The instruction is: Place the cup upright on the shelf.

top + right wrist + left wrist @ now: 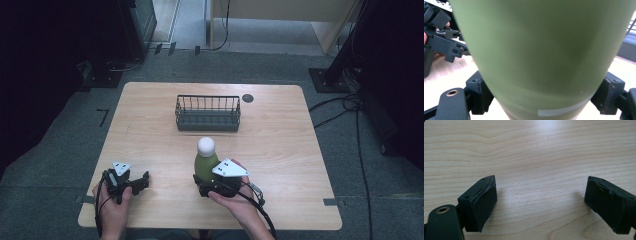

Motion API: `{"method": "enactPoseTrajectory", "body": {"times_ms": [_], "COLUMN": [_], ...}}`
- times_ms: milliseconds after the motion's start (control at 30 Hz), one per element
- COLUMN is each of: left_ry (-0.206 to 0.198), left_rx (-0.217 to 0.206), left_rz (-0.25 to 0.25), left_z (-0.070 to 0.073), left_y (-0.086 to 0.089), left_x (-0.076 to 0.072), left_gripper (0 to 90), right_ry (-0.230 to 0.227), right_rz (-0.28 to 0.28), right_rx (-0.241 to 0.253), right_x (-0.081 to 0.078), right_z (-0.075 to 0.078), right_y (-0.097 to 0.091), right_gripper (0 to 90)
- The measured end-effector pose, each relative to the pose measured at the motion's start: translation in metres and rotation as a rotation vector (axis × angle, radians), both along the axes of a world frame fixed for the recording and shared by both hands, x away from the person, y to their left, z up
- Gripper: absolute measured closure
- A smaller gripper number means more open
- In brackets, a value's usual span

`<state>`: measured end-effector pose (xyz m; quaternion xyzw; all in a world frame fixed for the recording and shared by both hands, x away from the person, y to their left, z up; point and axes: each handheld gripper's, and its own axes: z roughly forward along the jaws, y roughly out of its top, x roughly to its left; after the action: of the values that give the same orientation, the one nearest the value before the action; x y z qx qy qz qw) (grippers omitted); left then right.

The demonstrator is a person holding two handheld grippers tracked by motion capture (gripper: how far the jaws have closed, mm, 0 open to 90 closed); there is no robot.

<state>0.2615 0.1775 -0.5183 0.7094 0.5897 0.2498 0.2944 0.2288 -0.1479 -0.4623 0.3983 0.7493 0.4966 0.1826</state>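
Observation:
A green bottle [205,163] with a round white cap [206,145] stands upright on the wooden table [285,145], a little right of the middle near the front. My right gripper [202,181] is shut on its lower body; in the right gripper view both jaws press against the sides of the bottle [541,50]. My left gripper [141,182] rests low at the table's front left, open, with bare wood between its fingers [482,205].
A dark wire basket [207,123] stands at the middle back of the table, with a small dark round disc [247,98] just right of it. The other hand's gripper [444,42] shows at the left of the right gripper view. Cables lie on the floor at the right.

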Motion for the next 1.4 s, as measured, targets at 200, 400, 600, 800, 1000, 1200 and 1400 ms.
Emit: {"method": "enactPoseTrajectory", "body": {"times_ms": [200,400,600,800,1000,1200,1400], "left_ry": [-0.001,-0.001,-0.001,-0.001,-0.001,-0.001,-0.001], "left_rx": [0.0,0.001,0.001,0.001,0.001,0.002,0.001], "left_rz": [-0.001,-0.002,-0.002,-0.002,-0.005,-0.008,-0.008], "left_z": [0.0,0.0,0.0,0.0,0.0,0.0,0.0], "left_y": [0.0,0.0,0.0,0.0,0.0,-0.001,-0.001], "left_x": [0.0,0.0,0.0,0.0,0.0,0.0,0.0], "left_gripper": [11.5,11.4,11.4,11.4,11.4,11.4,11.4], "right_ry": [0.002,-0.006,-0.005,-0.014,-0.022,-0.023,-0.023], "right_rz": [-0.021,-0.062,-0.076,-0.099,-0.114,-0.145,-0.166], "right_rx": [0.009,0.014,0.027,0.029,0.04,0.036,0.039], "right_x": [0.003,0.01,0.017,0.028,0.037,0.054,0.067], "right_z": [0.002,0.005,0.011,0.02,0.028,0.036,0.041], "right_y": [-0.003,-0.01,-0.015,-0.02,-0.023,-0.029,-0.033], "right_gripper": [19.7,19.9,20.0,20.0,20.0,20.1,20.1]}}
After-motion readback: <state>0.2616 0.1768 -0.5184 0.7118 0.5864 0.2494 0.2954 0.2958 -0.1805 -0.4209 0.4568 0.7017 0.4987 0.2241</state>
